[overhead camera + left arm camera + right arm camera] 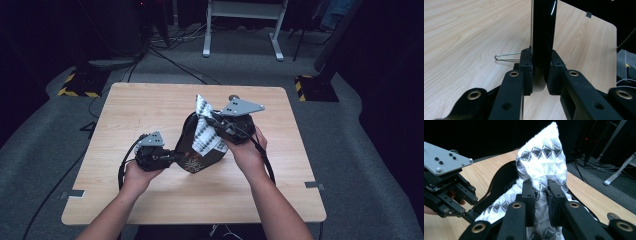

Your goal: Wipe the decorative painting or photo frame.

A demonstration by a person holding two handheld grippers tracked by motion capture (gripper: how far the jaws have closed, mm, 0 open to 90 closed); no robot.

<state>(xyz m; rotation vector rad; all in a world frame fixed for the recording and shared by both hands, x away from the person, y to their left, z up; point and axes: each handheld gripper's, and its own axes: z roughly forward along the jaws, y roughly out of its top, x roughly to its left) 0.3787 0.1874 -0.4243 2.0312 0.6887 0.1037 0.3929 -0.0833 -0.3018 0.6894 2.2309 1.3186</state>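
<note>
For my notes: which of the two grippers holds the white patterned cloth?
The right gripper: its jaws pinch the white patterned cloth. The left gripper instead clamps the black bag's edge.

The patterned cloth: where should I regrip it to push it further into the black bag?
Probably grip the patterned cloth at its free peak, coming from above: that corner stands upright over the black bag opening, clear of the rim. The right hand-held gripper already pinches its middle; the left hand-held gripper clamps the bag's edge.

Table (150, 200) brightly lit from overhead, surroundings dark; glare streak on black bag (543, 30); focus sharp.
</note>
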